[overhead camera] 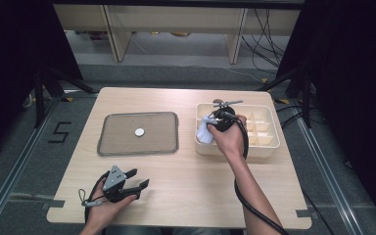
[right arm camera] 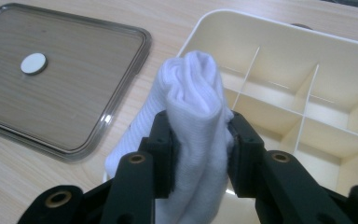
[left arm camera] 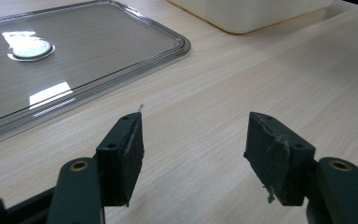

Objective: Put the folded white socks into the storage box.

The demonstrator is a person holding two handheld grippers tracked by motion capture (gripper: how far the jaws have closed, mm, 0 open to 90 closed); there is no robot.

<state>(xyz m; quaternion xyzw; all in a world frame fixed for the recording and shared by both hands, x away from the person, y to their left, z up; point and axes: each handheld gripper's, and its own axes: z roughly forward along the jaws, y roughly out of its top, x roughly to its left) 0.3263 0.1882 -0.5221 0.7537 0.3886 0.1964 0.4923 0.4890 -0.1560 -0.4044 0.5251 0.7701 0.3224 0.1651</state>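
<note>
My right gripper (overhead camera: 214, 123) is shut on a rolled white sock (right arm camera: 193, 100), whose bundle bulges up between the black pads (right arm camera: 165, 140). In the high view the sock (overhead camera: 205, 131) hangs over the left end of a cream divided box (overhead camera: 269, 147). The box's thin partitions (right arm camera: 307, 88) form several compartments, and those I can see hold nothing. Near the table's front left, my left gripper (overhead camera: 137, 178) rests open on the wood, its jaws (left arm camera: 196, 154) spread with only bare tabletop between them.
A clear shallow tray (overhead camera: 107, 147) lies at the table's middle left with a small white disc (overhead camera: 140, 131) in it. Bare wood stretches between the tray and the box. A black cable (overhead camera: 247, 205) trails from the right gripper along the forearm.
</note>
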